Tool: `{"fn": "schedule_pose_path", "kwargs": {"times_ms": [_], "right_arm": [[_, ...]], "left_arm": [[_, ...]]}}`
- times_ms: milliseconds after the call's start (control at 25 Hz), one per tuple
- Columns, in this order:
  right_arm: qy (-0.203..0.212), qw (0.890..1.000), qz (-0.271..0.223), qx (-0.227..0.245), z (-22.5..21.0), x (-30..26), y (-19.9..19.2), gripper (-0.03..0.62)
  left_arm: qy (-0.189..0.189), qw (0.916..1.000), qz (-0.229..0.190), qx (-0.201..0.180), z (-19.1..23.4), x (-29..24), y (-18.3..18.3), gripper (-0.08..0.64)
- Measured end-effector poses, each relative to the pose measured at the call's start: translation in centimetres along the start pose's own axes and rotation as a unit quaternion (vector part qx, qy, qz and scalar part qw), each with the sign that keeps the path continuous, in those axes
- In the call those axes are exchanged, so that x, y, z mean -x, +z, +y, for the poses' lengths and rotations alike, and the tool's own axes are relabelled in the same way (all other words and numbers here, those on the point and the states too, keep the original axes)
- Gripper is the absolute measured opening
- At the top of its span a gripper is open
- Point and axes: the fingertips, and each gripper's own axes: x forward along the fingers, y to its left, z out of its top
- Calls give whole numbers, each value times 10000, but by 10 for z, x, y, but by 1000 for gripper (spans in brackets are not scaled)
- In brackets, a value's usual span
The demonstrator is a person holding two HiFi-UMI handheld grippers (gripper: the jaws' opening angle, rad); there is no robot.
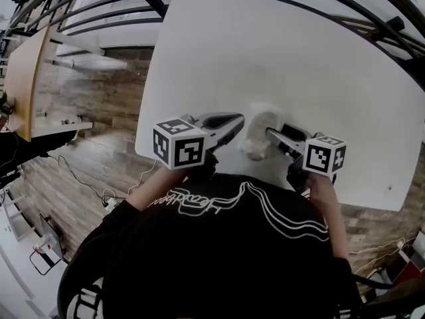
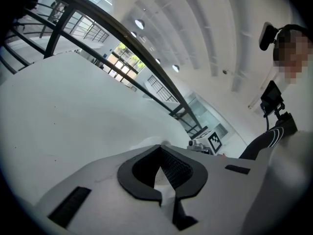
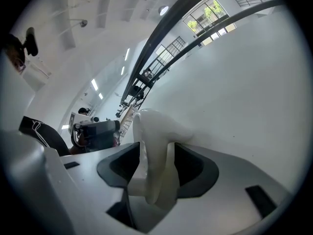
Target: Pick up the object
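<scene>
Head view, nearest first: the person's dark shirt [image 1: 219, 244] lies closest, then the marker cubes, one down-left of the white object [image 1: 257, 135] and one down-right of it. The object sits on the white surface [image 1: 279, 52], by its near edge. The left tongs [image 1: 234, 122] point at the object from just beside its left, drawn together with nothing in them. The right tongs [image 3: 156, 168] stand apart around the object, dark gaps showing on both sides of it in the right gripper view. Beyond the object the surface runs on to black railings [image 1: 99, 8]
</scene>
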Motion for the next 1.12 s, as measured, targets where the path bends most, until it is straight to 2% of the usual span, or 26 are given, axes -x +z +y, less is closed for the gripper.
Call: {"fn": "schedule_pose_path", "kwargs": {"times_ms": [480, 1120], "right_arm": [[-213, 9992, 339, -21, -5, -9, -5, 187], [-196, 9993, 318, -40, -1, -9, -4, 159]], "left_arm": [[80, 9999, -104, 48, 4, 4, 1, 6], [117, 9997, -214, 76, -2, 14, -2, 6]]}}
